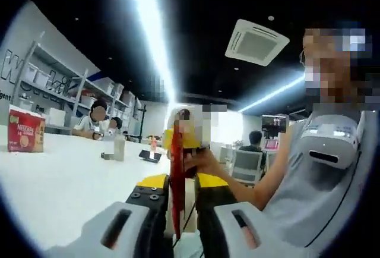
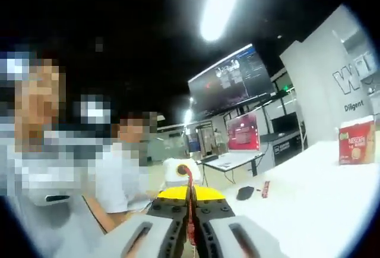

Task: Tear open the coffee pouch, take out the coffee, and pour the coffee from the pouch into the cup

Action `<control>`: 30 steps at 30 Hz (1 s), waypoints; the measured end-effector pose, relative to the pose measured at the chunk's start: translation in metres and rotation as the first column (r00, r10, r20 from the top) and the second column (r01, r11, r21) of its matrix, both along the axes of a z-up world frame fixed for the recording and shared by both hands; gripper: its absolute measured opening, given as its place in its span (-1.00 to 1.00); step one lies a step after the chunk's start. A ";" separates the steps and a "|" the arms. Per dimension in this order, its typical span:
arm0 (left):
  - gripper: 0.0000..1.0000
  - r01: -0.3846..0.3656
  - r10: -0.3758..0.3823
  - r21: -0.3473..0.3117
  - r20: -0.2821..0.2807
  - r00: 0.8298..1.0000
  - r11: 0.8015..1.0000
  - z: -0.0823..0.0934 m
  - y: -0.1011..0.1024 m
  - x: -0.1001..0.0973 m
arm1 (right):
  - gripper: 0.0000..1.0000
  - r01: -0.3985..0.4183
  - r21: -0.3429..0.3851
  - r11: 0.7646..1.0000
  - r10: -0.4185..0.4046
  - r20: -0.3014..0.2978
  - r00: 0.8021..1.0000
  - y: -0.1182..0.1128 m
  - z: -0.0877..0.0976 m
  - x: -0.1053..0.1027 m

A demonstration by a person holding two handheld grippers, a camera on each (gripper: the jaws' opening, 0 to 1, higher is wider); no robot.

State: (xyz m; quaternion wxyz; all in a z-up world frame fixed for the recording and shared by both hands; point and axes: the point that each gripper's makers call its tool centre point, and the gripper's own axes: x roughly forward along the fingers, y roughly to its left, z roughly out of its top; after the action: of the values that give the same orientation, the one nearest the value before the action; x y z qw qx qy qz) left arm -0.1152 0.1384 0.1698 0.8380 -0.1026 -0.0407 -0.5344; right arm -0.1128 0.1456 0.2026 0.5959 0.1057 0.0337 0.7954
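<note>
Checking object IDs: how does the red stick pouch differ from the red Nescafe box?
The stick pouch is a thin strip, the Nescafe box a squat carton. The pouch is pinched in the left tongs and right tongs, the box stands free on the white table. Both are red.

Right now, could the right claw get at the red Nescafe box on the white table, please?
Probably not yet. The right claw is shut on the red coffee pouch, so it has no free grip. The Nescafe box stands far off across the white table, though nothing lies between them.
</note>
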 end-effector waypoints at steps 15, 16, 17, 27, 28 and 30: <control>-0.80 0.083 -0.078 0.039 -0.108 0.991 0.996 -0.013 -0.017 -0.014 | -0.89 0.002 0.041 0.999 -0.006 0.084 0.996 -0.021 0.003 -0.014; -0.80 0.087 -0.082 0.040 -0.112 0.990 0.995 -0.013 -0.018 -0.015 | -0.89 0.006 0.040 0.999 -0.010 0.087 0.996 -0.021 0.002 -0.015; -0.80 0.090 -0.085 0.042 -0.114 0.990 0.995 -0.014 -0.019 -0.016 | -0.89 0.005 0.042 0.999 -0.009 0.088 0.996 -0.022 0.001 -0.015; -0.81 0.096 -0.089 0.068 -0.103 0.991 0.993 -0.013 -0.031 -0.018 | -0.81 0.020 0.044 0.999 -0.025 0.122 0.992 -0.027 0.001 -0.020; -0.81 0.098 -0.090 0.072 -0.101 0.991 0.993 -0.014 -0.032 -0.018 | -0.84 0.021 0.041 0.999 -0.026 0.124 0.992 -0.028 0.001 -0.020; -0.81 0.106 -0.098 0.079 -0.103 0.990 0.991 -0.016 -0.036 -0.017 | -0.85 0.024 0.044 0.999 -0.030 0.123 0.992 -0.030 0.002 -0.019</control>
State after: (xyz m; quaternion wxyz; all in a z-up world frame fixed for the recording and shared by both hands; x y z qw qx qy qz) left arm -0.1318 0.1024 0.1539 0.8142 -0.0954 0.0285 -0.5720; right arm -0.1321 0.1160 0.2042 0.6051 0.0694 -0.0219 0.7928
